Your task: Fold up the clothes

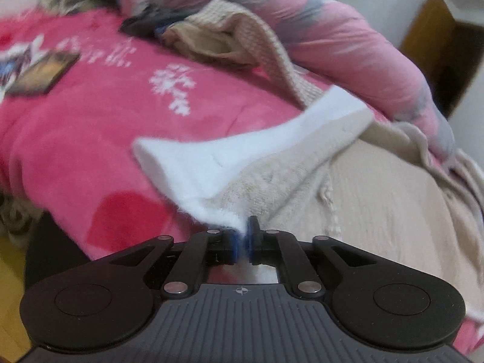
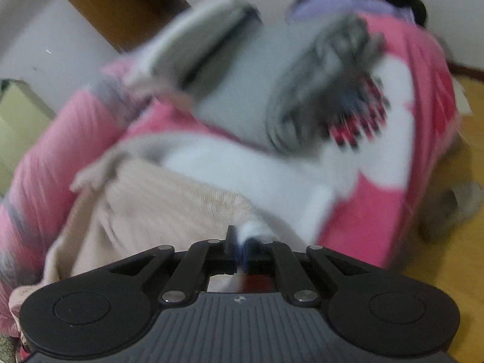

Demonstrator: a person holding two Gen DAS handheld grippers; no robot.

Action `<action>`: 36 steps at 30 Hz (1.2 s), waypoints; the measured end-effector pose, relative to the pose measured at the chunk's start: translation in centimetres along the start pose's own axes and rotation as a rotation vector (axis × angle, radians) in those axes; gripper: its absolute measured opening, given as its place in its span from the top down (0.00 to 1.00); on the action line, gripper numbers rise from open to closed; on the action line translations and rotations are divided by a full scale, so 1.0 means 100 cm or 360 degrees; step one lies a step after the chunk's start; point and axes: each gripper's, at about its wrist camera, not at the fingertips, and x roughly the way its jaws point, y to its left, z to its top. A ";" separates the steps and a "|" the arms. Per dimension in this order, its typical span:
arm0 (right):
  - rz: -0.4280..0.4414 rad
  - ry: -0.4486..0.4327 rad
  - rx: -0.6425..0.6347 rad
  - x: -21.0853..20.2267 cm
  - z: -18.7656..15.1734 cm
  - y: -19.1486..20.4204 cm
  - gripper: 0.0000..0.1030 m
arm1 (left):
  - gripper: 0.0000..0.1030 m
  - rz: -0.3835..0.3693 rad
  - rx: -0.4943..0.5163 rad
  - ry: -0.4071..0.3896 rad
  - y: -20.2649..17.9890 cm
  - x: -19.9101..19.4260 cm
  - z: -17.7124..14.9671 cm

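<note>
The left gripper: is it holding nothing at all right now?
No, the left gripper has its two fingers pinched shut on the fluffy white edge of the beige garment on the pink bedspread.

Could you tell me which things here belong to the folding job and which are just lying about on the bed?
Part of the job:
- beige garment with white lining
- left gripper, shut on its white edge
- right gripper, shut on another edge

Just lying about:
- pink blanket
- pink and grey rolled quilt
- book
- grey folded clothes
</note>
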 end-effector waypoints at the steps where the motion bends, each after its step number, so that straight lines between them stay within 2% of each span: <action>1: -0.0010 0.0003 -0.0039 -0.002 0.000 0.005 0.85 | 0.78 0.0000 0.0021 -0.0001 0.002 -0.003 0.001; 2: -0.0042 -0.0022 -0.0098 -0.010 -0.001 0.009 0.76 | 0.72 -0.0005 0.0033 -0.0003 0.004 -0.007 0.003; 3: -0.0096 -0.0056 -0.0170 -0.018 -0.001 0.015 0.63 | 0.65 -0.0018 0.0027 -0.0006 0.009 -0.013 0.004; 5: -0.0215 -0.0126 -0.0318 -0.034 0.000 0.026 0.50 | 0.63 -0.0046 0.0016 -0.0011 0.017 -0.025 0.008; 8: -0.0371 -0.0268 -0.0452 -0.054 -0.001 0.034 0.50 | 0.58 -0.0049 0.0004 -0.0080 0.029 -0.046 0.015; 11: -0.0472 -0.0455 -0.0464 -0.077 0.001 0.038 0.50 | 0.50 -0.0038 0.0045 -0.0179 0.033 -0.059 0.031; 13: -0.0396 -0.0542 -0.0434 -0.089 0.006 0.048 0.49 | 0.45 -0.0060 0.0091 -0.0227 0.032 -0.058 0.046; 15: -0.0221 -0.0568 -0.0450 -0.091 0.011 0.070 0.49 | 0.43 -0.0096 0.0139 -0.0233 0.025 -0.046 0.063; 17: -0.0029 -0.0534 -0.0510 -0.086 0.014 0.100 0.49 | 0.41 -0.0130 0.0190 -0.0230 0.017 -0.032 0.081; 21: 0.0439 -0.0350 -0.0688 -0.055 0.016 0.189 0.49 | 0.33 -0.0183 0.0268 -0.0174 -0.004 0.016 0.112; 24: 0.0666 -0.0141 -0.0884 -0.016 0.001 0.267 0.49 | 0.31 -0.0288 0.0313 -0.0065 -0.012 0.057 0.129; 27: 0.0880 0.0075 -0.1080 0.025 -0.015 0.346 0.49 | 0.31 -0.0338 0.0368 0.0032 -0.017 0.094 0.136; 31: 0.0873 0.0282 -0.1308 0.101 -0.050 0.436 0.48 | 0.31 -0.0360 0.0387 0.0136 -0.014 0.130 0.132; 33: 0.0819 0.0372 -0.1406 0.144 -0.068 0.475 0.48 | 0.31 -0.0393 0.0375 0.0159 -0.011 0.139 0.128; 36: 0.0664 0.0468 -0.1482 0.205 -0.090 0.521 0.48 | 0.31 -0.0459 0.0361 0.0204 -0.010 0.148 0.119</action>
